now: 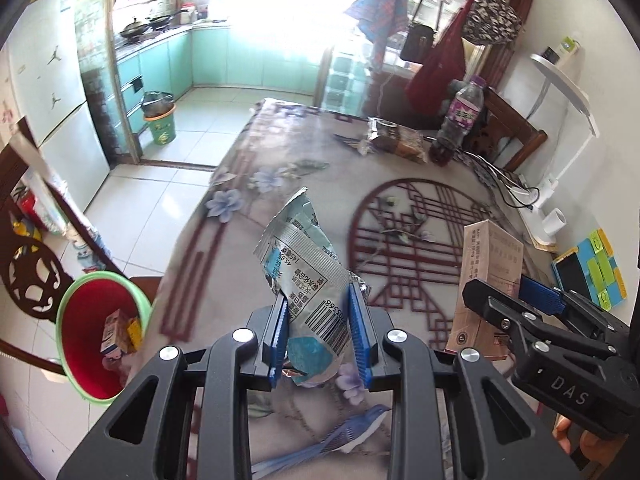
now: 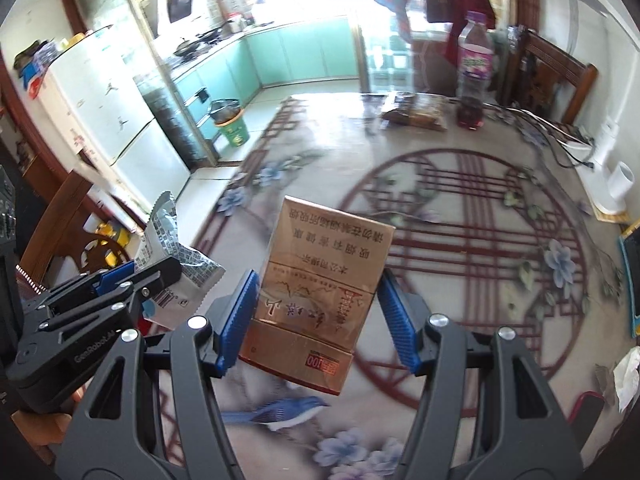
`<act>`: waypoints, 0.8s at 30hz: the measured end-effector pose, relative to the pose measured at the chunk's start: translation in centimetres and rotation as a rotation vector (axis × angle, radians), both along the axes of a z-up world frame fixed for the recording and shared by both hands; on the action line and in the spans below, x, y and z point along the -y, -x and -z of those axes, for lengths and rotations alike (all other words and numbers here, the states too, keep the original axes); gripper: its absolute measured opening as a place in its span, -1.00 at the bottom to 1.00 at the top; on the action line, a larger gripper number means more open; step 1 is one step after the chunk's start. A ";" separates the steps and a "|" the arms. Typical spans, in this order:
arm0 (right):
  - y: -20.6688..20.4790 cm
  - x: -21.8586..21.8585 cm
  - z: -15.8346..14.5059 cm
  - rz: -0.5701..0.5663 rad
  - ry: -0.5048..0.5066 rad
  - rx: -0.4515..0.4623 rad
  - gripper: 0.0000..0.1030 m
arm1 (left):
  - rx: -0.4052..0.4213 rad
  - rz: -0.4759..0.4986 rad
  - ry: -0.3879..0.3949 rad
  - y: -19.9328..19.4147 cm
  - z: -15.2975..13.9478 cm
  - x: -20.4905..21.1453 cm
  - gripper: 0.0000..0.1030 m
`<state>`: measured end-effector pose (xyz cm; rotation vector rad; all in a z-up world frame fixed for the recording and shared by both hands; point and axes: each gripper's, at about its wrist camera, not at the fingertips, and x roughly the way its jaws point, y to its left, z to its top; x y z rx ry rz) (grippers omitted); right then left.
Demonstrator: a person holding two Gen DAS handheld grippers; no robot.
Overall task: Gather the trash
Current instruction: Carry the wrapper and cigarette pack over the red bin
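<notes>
My left gripper (image 1: 320,332) is shut on a crumpled silver and blue snack wrapper (image 1: 304,264), held above the patterned table (image 1: 280,152). The wrapper (image 2: 172,248) and the left gripper (image 2: 132,276) also show at the left of the right wrist view. My right gripper (image 2: 316,316) is shut on a gold cigarette box (image 2: 320,284), its blue pads against the box's sides. That box (image 1: 486,280) and the right gripper (image 1: 516,300) appear at the right of the left wrist view. A green bin with a red liner (image 1: 96,340) stands on the floor to the left, with a small carton inside.
At the table's far end lie a snack bag (image 1: 400,140) and a plastic bottle (image 1: 460,120). Cables and a white lamp base (image 1: 552,196) sit at the right edge. A wooden chair (image 1: 32,264) stands by the bin. Another bin (image 1: 160,120) is near the kitchen.
</notes>
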<state>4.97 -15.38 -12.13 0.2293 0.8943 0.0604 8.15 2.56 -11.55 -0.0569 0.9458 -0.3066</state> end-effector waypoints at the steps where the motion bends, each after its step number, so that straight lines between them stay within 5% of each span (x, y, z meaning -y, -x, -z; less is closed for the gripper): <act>1: -0.1 -0.8 -0.1 -0.013 -0.002 0.002 0.15 | -0.001 -0.015 -0.001 0.0 0.1 -1.0 -0.51; 24: -4.1 -21.3 0.0 -0.259 -0.008 -0.005 0.15 | -0.065 -0.282 -0.033 -2.2 3.5 -22.5 -0.50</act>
